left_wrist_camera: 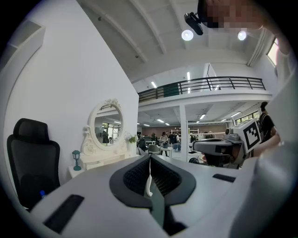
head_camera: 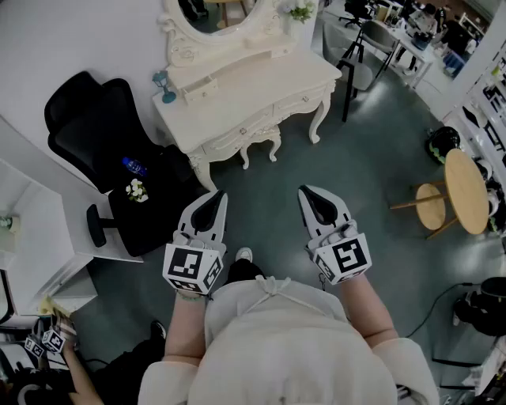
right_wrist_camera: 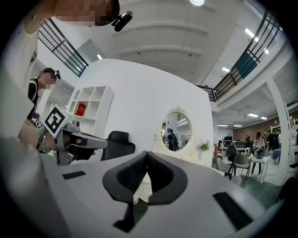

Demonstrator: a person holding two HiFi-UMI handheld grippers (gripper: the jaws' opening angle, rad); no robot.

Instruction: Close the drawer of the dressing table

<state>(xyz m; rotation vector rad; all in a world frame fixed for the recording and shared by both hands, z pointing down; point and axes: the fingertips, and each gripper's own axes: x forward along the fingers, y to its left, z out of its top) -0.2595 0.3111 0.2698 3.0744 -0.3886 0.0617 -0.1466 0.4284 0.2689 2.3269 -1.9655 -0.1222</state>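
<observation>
The white dressing table (head_camera: 261, 87) with its oval mirror (head_camera: 217, 16) stands against the wall ahead of me. A small drawer (head_camera: 201, 88) in its upper shelf seems to stick out a little; the front drawers (head_camera: 241, 133) look flush. My left gripper (head_camera: 217, 196) and right gripper (head_camera: 307, 191) are held level side by side in front of my body, well short of the table. Both are shut with nothing between their jaws. In the left gripper view the left gripper (left_wrist_camera: 150, 158) points at the mirror (left_wrist_camera: 104, 125). The right gripper (right_wrist_camera: 146, 153) also faces the mirror (right_wrist_camera: 176, 130).
A black office chair (head_camera: 111, 150) holding a blue bottle (head_camera: 134, 167) and white flowers stands left of the table. A teal lamp (head_camera: 164, 85) sits on the table's left end. A round wooden table (head_camera: 466, 190) and stool (head_camera: 431, 206) are at the right. Another person's grippers (head_camera: 43, 342) show bottom left.
</observation>
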